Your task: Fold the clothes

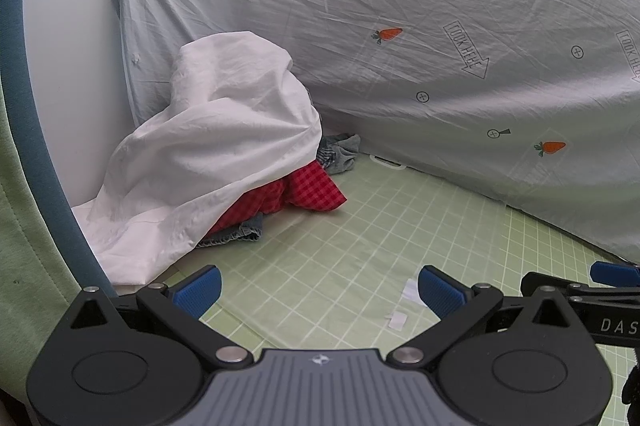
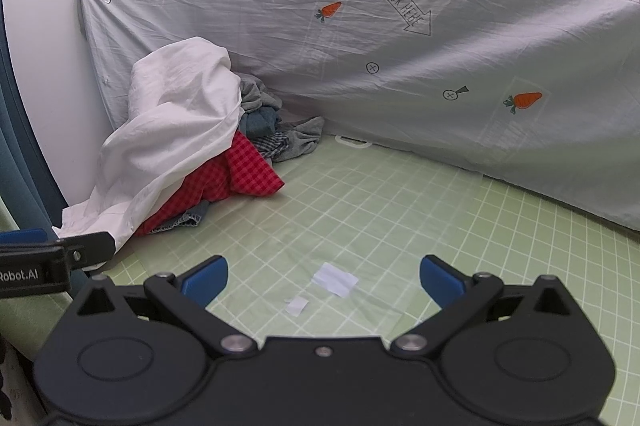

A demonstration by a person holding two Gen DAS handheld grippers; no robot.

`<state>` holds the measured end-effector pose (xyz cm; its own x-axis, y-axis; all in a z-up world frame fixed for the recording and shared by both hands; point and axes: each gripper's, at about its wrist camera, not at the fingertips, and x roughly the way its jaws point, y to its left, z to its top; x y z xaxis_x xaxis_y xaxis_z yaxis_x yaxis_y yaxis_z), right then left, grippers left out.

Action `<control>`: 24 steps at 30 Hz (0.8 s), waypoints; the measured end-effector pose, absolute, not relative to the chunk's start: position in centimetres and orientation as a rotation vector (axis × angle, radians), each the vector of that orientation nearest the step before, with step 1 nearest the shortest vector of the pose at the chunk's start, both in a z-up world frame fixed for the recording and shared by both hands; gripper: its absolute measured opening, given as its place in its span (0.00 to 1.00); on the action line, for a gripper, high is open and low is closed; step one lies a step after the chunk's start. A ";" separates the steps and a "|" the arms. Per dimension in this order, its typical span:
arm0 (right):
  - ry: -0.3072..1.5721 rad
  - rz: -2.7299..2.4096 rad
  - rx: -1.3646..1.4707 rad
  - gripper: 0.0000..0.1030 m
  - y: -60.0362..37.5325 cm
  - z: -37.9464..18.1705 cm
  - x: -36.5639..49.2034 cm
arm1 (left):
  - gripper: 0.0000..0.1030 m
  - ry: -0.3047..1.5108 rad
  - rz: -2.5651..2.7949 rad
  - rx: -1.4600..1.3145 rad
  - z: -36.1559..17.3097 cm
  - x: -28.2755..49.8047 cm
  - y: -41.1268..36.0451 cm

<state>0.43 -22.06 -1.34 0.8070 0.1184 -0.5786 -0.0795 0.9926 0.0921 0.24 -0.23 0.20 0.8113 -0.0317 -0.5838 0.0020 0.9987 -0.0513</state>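
Observation:
A heap of clothes lies in the far left corner of the green grid mat (image 1: 360, 226) (image 2: 400, 226). A white cloth (image 1: 208, 130) (image 2: 176, 114) drapes over the heap. Under it show a red checked garment (image 1: 312, 186) (image 2: 240, 178), denim (image 1: 236, 232) (image 2: 188, 216) and grey pieces (image 2: 296, 136). My left gripper (image 1: 318, 290) is open above the near mat, well short of the heap, with nothing between its blue pads (image 1: 198, 290). My right gripper (image 2: 324, 280) is open too, hovering over two white paper scraps (image 2: 336, 278). Each gripper shows at the edge of the other's view.
A pale blue sheet with carrot and arrow prints (image 1: 440, 26) (image 2: 400, 26) hangs as a backdrop behind the mat. A white wall (image 1: 72, 66) bounds the left side. A green sleeve (image 1: 24, 226) fills the left edge of the left wrist view.

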 end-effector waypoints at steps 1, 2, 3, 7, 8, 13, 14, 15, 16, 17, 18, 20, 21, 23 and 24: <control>0.624 0.106 0.065 1.00 -22.0 -1.3 0.5 | 1.00 0.625 -0.019 -0.048 0.2 0.3 -0.2; 0.625 0.105 0.066 1.00 -22.0 -1.3 0.5 | 1.00 0.625 -0.019 -0.047 0.2 0.3 -0.2; 0.625 0.105 0.067 1.00 -22.0 -1.3 0.5 | 1.00 0.625 -0.020 -0.047 0.2 0.3 -0.2; 0.627 0.107 0.068 1.00 -22.1 -1.3 0.5 | 1.00 0.625 -0.020 -0.047 0.2 0.3 -0.2; 0.627 0.107 0.068 1.00 -22.2 -1.3 0.5 | 1.00 0.625 -0.020 -0.047 0.2 0.3 -0.2; 0.630 0.108 0.068 1.00 -22.3 -1.2 0.7 | 1.00 0.625 -0.021 -0.046 0.2 0.4 -0.3; 0.630 0.107 0.068 1.00 -22.2 -1.2 0.7 | 1.00 0.625 -0.020 -0.046 0.2 0.4 -0.3; 0.630 0.107 0.068 1.00 -22.2 -1.2 0.7 | 1.00 0.625 -0.020 -0.046 0.2 0.3 -0.3; 0.630 0.107 0.068 1.00 -22.2 -1.2 0.7 | 1.00 0.625 -0.021 -0.046 0.2 0.3 -0.3; 0.630 0.107 0.068 1.00 -22.3 -1.2 0.7 | 1.00 0.625 -0.021 -0.045 0.2 0.3 -0.3; 0.630 0.106 0.068 1.00 -22.2 -1.2 0.7 | 1.00 0.625 -0.021 -0.046 0.2 0.4 -0.3; 0.630 0.104 0.068 1.00 -22.1 -1.1 0.7 | 1.00 0.625 -0.021 -0.046 0.2 0.4 -0.3; 0.630 0.104 0.068 1.00 -22.2 -1.1 0.7 | 1.00 0.625 -0.022 -0.046 0.2 0.4 -0.3; 0.630 0.103 0.068 1.00 -22.1 -1.1 0.8 | 1.00 0.625 -0.022 -0.046 0.2 0.4 -0.3; 0.630 0.103 0.068 1.00 -22.1 -1.1 0.8 | 1.00 0.625 -0.022 -0.047 0.2 0.4 -0.3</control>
